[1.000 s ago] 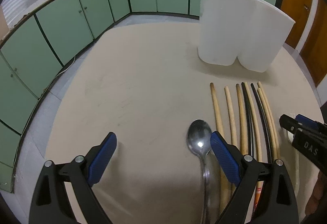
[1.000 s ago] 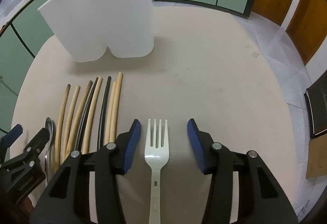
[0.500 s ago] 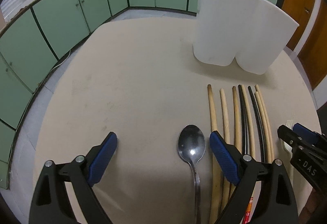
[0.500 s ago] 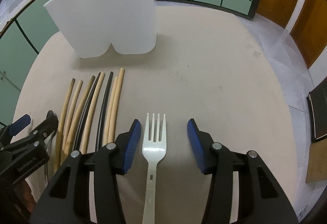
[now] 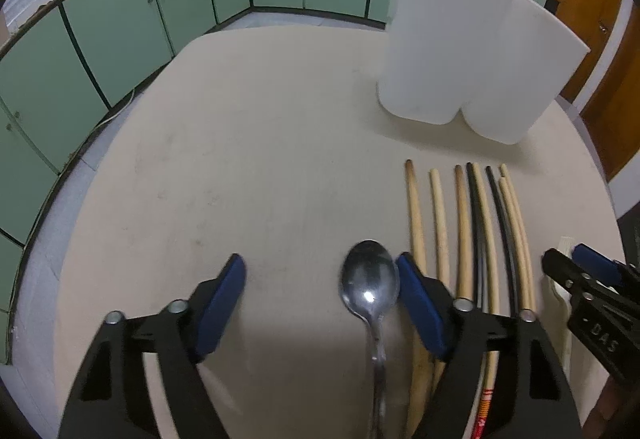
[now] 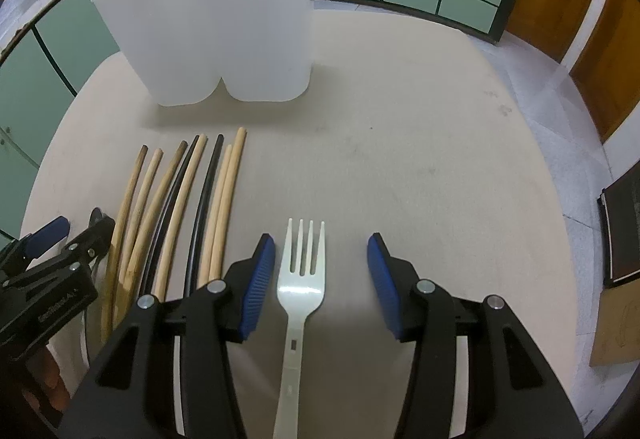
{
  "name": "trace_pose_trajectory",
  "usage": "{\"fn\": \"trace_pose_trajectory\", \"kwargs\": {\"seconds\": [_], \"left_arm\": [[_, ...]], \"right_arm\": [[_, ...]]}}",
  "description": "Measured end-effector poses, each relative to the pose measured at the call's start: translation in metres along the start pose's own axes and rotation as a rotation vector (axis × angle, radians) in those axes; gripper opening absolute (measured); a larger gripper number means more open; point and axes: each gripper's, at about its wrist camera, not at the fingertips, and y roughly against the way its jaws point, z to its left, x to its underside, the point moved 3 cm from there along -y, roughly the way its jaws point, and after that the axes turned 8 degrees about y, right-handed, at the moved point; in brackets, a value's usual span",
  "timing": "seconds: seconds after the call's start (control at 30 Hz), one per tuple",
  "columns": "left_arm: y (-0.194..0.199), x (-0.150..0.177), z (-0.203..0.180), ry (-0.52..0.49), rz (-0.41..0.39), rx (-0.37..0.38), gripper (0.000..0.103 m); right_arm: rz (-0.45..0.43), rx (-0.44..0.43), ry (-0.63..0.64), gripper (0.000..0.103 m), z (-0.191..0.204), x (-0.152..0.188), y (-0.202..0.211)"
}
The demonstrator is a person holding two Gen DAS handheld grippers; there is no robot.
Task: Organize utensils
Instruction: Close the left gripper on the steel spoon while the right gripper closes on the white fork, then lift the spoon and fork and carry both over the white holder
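On a beige table ringed by green cabinets, the left tool, its jaws just narrowing, straddles the spoon, bowl pointing away, while the half-open right tool straddles the white fork, tines away.

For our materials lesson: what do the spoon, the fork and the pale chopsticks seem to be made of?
Spoon: probably polished steel; grey, with a bright glint in the bowl.
Fork: likely plastic; matte, off-white, slightly translucent.
Pale chopsticks: apparently wood or bamboo; tan, dull, some tips darkened.
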Motion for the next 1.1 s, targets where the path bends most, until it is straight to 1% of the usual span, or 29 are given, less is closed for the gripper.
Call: {"fn": "trace_pose_trajectory", "kwargs": {"seconds": [0.03, 0.1, 0.17, 0.2, 0.23, 0.3, 0.37, 0.4, 0.43, 0.5, 0.57, 0.63, 0.7, 0.8, 0.93, 1.0, 1.1], "left_arm": [[0.001, 0.003, -0.001, -0.001, 0.000, 0.005, 0.063], [0.003, 0.006, -0.001, 0.005, -0.002, 0.015, 0.056], [0.004, 0.005, 0.000, 0.022, -0.008, 0.023, 0.044], [0.005, 0.004, 0.002, 0.029, -0.011, 0.027, 0.031], [0.004, 0.004, 0.003, 0.034, -0.012, 0.034, 0.028], [0.004, 0.004, 0.003, 0.036, -0.011, 0.049, 0.028], [0.005, 0.005, 0.002, 0.023, -0.019, 0.058, 0.028], [0.003, 0.002, 0.004, 0.021, -0.022, 0.070, 0.028], [0.004, 0.002, 0.004, 0.020, -0.025, 0.088, 0.028], [0.008, 0.004, 0.004, 0.014, -0.035, 0.139, 0.028], [0.016, 0.006, 0.005, -0.008, -0.071, 0.184, 0.028], [0.024, 0.008, 0.005, -0.029, -0.105, 0.208, 0.028], [0.033, 0.009, 0.006, -0.041, -0.138, 0.237, 0.028], [0.049, 0.007, 0.010, -0.046, -0.201, 0.270, 0.028], [0.071, 0.008, 0.008, -0.045, -0.279, 0.302, 0.028], [0.082, 0.006, 0.007, -0.053, -0.327, 0.315, 0.028], [0.094, 0.003, 0.001, -0.066, -0.374, 0.334, 0.028]], "right_arm": [[0.003, 0.003, 0.001, 0.048, 0.000, -0.001, 0.000], [0.006, 0.003, 0.002, 0.048, 0.000, -0.003, -0.002], [0.014, 0.005, 0.003, 0.053, 0.004, -0.006, -0.002], [0.016, 0.008, 0.001, 0.055, 0.003, -0.007, -0.002], [0.018, 0.006, -0.003, 0.055, 0.002, -0.007, -0.003], [0.018, 0.006, 0.000, 0.054, 0.001, -0.009, -0.004], [0.018, 0.001, 0.001, 0.050, -0.002, -0.012, -0.006], [0.017, -0.007, 0.003, 0.043, -0.002, -0.014, -0.006], [0.014, -0.016, 0.008, 0.033, -0.002, -0.014, -0.006], [0.008, -0.038, 0.023, 0.021, 0.000, -0.010, -0.005], [-0.001, -0.075, 0.024, 0.021, -0.004, -0.009, -0.004], [-0.020, -0.099, 0.021, 0.020, -0.008, -0.008, -0.001], [-0.047, -0.118, 0.014, 0.020, -0.014, -0.007, 0.005], [-0.099, -0.172, -0.006, 0.020, -0.024, -0.005, 0.019], [-0.181, -0.174, 0.002, 0.020, -0.034, -0.009, 0.040], [-0.224, -0.173, 0.001, 0.020, -0.028, -0.010, 0.051], [-0.309, -0.178, 0.010, 0.020, -0.028, -0.018, 0.070]]}}
